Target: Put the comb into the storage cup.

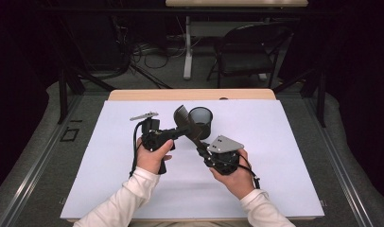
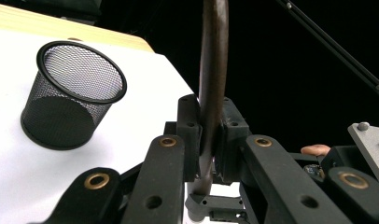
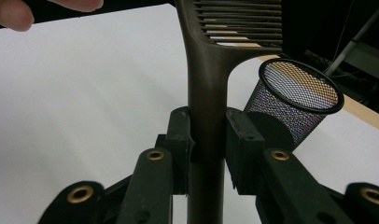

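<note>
1. Passing a slotted spatula [image 3: 208, 70] between grippers above the mat's [image 1: 284, 156] middle: the right gripper [image 3: 208, 140] clamps its handle, the left gripper [image 2: 211, 137] pinches its edge.
2. Next, I judge, one gripper lets go so the spatula can go into the mesh cup [image 1: 201, 120] near the far edge.

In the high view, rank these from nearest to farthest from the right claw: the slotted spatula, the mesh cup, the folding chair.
1. Slotted spatula: clamped in the right claw, its handle also gripped by the left claw.
2. Mesh cup: on the white sheet, just beyond the spatula.
3. Folding chair: on the floor past the table's far edge.
</note>
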`<state>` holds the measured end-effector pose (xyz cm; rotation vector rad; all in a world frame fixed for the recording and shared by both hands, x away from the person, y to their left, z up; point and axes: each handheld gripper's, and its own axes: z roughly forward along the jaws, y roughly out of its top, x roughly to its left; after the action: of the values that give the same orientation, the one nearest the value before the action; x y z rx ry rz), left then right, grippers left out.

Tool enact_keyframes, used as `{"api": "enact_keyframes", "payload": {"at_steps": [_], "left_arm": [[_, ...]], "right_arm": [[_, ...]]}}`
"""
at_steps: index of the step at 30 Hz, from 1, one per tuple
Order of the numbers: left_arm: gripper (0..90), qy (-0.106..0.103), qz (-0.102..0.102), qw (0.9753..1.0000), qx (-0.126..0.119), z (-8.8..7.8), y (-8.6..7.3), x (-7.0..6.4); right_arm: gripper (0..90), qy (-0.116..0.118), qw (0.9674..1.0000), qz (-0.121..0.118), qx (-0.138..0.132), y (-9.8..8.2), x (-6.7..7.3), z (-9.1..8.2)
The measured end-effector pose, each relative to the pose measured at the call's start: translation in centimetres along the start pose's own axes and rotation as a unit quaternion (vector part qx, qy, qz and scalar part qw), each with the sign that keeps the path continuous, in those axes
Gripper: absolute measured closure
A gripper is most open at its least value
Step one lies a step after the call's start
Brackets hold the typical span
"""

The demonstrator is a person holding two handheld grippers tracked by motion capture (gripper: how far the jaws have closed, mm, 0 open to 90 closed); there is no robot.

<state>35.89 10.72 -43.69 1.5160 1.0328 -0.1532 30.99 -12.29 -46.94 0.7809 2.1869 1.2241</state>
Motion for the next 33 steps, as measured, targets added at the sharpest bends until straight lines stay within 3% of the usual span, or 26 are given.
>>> {"api": "enact_keyframes", "payload": {"at_steps": [24,33], "left_arm": [[83.6,-0.004,-0.027,0.9996,0.003,0.02,0.06,0.27],[83.8,-0.002,-0.028,0.9996,0.002,0.00,0.03,0.22]], "right_arm": [[73.0,-0.002,1.0000,0.000,-0.002,-0.10,0.07,0.03],[73.0,-0.001,1.0000,0.001,-0.002,-0.08,0.06,0.04]]}}
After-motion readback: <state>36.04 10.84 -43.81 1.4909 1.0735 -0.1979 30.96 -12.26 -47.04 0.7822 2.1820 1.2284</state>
